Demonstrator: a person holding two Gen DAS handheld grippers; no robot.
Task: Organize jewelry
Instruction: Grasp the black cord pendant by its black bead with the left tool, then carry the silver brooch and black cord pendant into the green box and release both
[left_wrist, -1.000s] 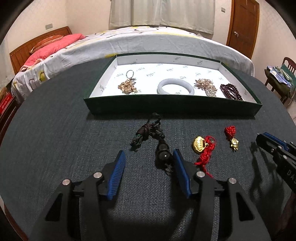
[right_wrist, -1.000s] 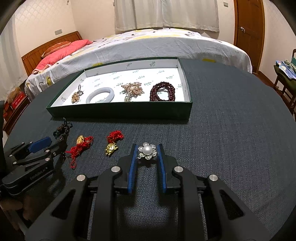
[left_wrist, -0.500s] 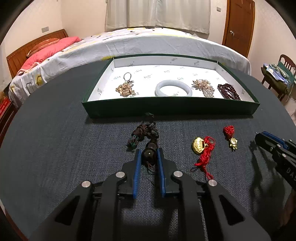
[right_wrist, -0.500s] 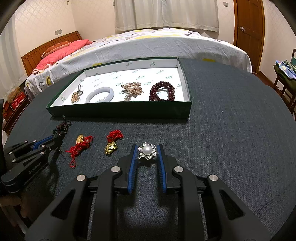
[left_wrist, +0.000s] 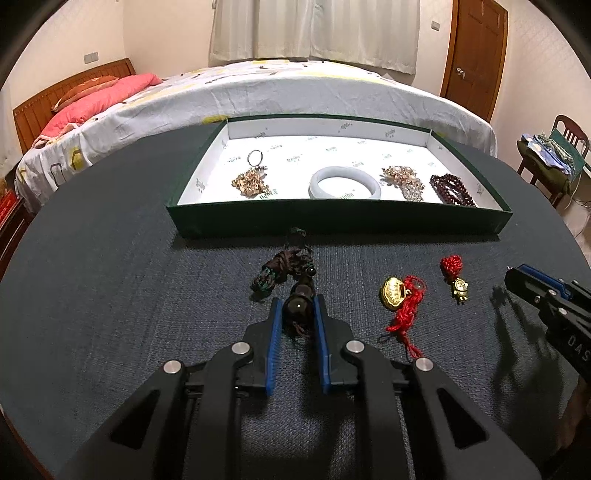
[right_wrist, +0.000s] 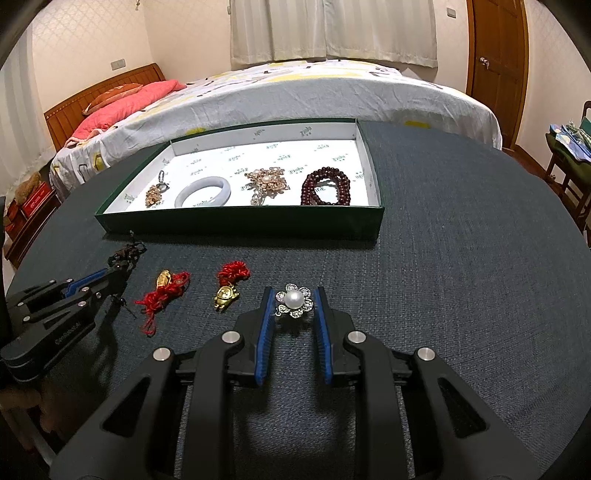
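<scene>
- The dark bead charm lies on the table just in front of the green tray. It looks light: a smooth, hard, round bead at the near end and a limp knotted cord trailing toward the tray. I judge the bead slippery, so a grip square across its middle suits it; the cord will dangle when lifted.
- The left claw has just closed, and its blue pads now press on either side of the bead, clamped on it while it rests on the table.
- The pearl flower brooch lies on the table, well short of the tray. It seems small, stiff and light, with thin stone-set petals that could bend or slip, so a hold across the petals' outer edges seems best.
- The right claw is narrowed around the brooch, pads against its petals on both sides, clamped on it.
- Two red-tasselled gold charms lie between the claws, untouched.
- A pale bangle and other pieces already sit in the tray.
</scene>
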